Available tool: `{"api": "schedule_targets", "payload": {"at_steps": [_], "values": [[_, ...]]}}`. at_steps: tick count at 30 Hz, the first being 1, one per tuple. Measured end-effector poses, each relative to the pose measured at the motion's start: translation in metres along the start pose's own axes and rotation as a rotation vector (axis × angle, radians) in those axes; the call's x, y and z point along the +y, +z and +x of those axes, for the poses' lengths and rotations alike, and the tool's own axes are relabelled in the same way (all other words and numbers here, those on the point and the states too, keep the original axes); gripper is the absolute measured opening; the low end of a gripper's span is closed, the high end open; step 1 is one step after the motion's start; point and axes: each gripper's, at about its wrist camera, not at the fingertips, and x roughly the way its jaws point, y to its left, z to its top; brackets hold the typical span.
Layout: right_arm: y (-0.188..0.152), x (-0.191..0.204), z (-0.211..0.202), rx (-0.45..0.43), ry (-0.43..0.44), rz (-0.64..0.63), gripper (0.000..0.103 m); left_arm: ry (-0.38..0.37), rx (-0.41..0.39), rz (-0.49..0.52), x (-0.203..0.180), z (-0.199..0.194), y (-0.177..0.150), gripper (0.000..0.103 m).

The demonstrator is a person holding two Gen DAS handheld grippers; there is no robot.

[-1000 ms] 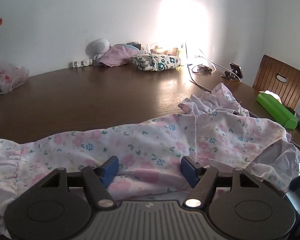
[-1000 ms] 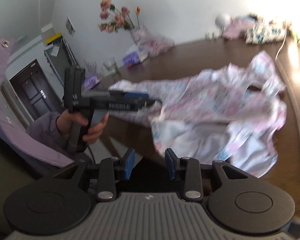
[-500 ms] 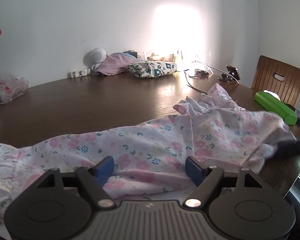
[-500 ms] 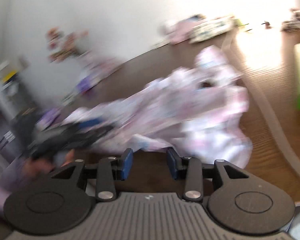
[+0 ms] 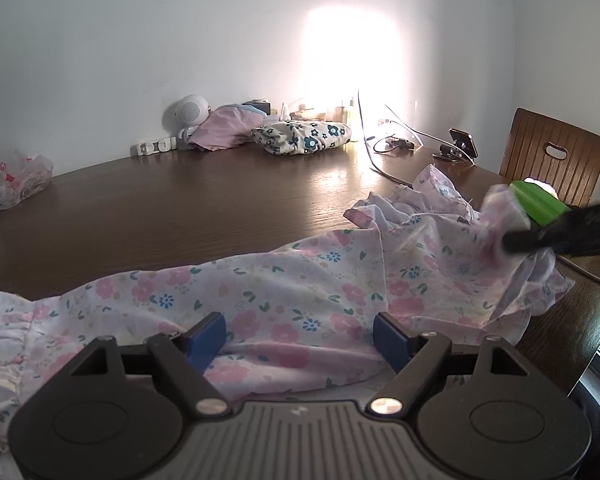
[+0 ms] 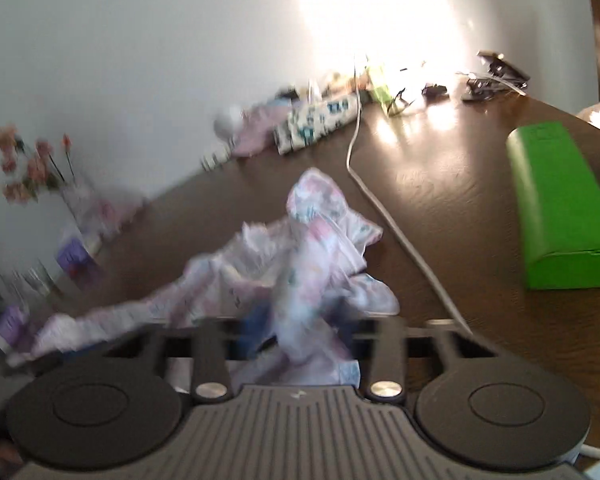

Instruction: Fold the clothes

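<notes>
A: Labels? Any readable text in either view?

B: None legible. Red marks on the plastic bag [image 5: 16, 176] at far left, too small to read. Green box [image 6: 560, 208] shows no print on the faces in view.

A: Garment position?

B: Floral garment [image 5: 260, 300] lies on the brown worktop [image 5: 180, 208] along the near edge. Long axis runs left to right in the left wrist view, bunched end to the right, near the green box.

A: Left claw?

B: Left claw [image 5: 300, 336] open, jaws have just been widening. Blue pads sit over the fabric, well apart, not pinching it.

A: Right claw?

B: Right claw [image 6: 296, 332] has just been closing, now clamped on a raised fold of the garment's bunched end. Fabric runs up between the pads. Right view is motion-blurred, so detail is poor.
</notes>
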Motion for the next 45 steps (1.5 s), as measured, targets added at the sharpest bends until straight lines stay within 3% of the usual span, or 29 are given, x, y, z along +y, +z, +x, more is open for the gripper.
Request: {"api": "schedule_targets", "payload": {"at_steps": [3, 8, 11, 12, 13, 17, 21, 22, 23, 24, 25, 29, 31, 33, 35, 36, 37, 39, 41, 43, 45], "values": [[0.007, 0.014, -0.001, -0.052, 0.019, -0.044, 0.009, 0.000, -0.001, 0.000, -0.001, 0.000, 0.000, 0.081], [0.016, 0.075, -0.007, -0.150, 0.214, -0.261, 0.009, -0.038, -0.006, -0.052, 0.004, -0.004, 0.001, 0.077], [0.009, 0.109, 0.003, -0.121, 0.314, -0.362, 0.009, -0.319, -0.089, -0.291, 0.043, -0.028, 0.002, 0.075], [0.006, 0.118, 0.008, -0.100, 0.334, -0.388, 0.009, -0.375, -0.126, -0.364, 0.059, -0.037, 0.001, 0.075], [0.002, 0.127, 0.013, -0.078, 0.352, -0.412, 0.009, -0.380, -0.155, -0.413, 0.072, -0.046, -0.001, 0.075], [-0.018, 0.147, 0.033, 0.089, 0.440, -0.464, 0.009, -0.309, -0.191, -0.510, 0.105, -0.063, -0.003, 0.074], [-0.038, 0.165, 0.037, 0.142, 0.447, -0.570, 0.010, -0.281, -0.088, -0.509, 0.095, -0.039, 0.001, 0.071], [-0.040, 0.165, 0.036, 0.141, 0.444, -0.581, 0.012, -0.263, -0.065, -0.494, 0.090, -0.032, 0.001, 0.055], [-0.040, 0.165, 0.035, 0.140, 0.435, -0.584, 0.017, -0.260, -0.046, -0.485, 0.088, -0.026, 0.000, 0.022], [-0.038, 0.162, 0.031, 0.135, 0.426, -0.587, 0.019, -0.265, -0.020, -0.485, 0.086, -0.020, -0.001, 0.007], [-0.036, 0.158, 0.027, 0.129, 0.416, -0.589, 0.021, -0.263, -0.002, -0.484, 0.085, -0.014, -0.003, 0.002], [-0.017, 0.142, 0.003, 0.099, 0.399, -0.589, 0.038, -0.202, 0.017, -0.429, 0.076, -0.008, -0.006, 0.003], [0.007, 0.128, -0.008, 0.026, 0.374, -0.545, 0.044, -0.185, 0.014, -0.394, 0.073, -0.010, -0.005, 0.003], [0.031, 0.117, -0.007, -0.031, 0.277, -0.491, 0.048, -0.173, 0.006, -0.366, 0.069, -0.012, -0.004, 0.003], [0.043, 0.114, 0.015, -0.028, 0.213, -0.519, 0.052, -0.162, 0.004, -0.355, 0.066, -0.010, -0.005, 0.003], [0.043, 0.116, 0.032, 0.015, 0.190, -0.561, 0.053, -0.151, 0.009, -0.357, 0.066, -0.009, -0.005, 0.003], [0.041, 0.118, 0.047, 0.047, 0.162, -0.604, 0.052, -0.142, 0.013, -0.357, 0.065, -0.008, -0.006, 0.003], [0.038, 0.117, 0.067, 0.066, 0.120, -0.606, 0.041, -0.130, 0.008, -0.345, 0.062, -0.006, -0.007, 0.003], [0.038, 0.114, 0.085, 0.095, 0.091, -0.551, 0.005, -0.117, 0.004, -0.337, 0.060, -0.006, -0.008, 0.003], [0.045, 0.109, 0.083, 0.097, 0.137, -0.463, 0.001, -0.108, 0.002, -0.337, 0.058, -0.005, -0.009, 0.003], [0.053, 0.106, 0.068, 0.083, 0.278, -0.369, 0.001, -0.100, -0.005, -0.348, 0.059, -0.006, -0.010, 0.005]]}}
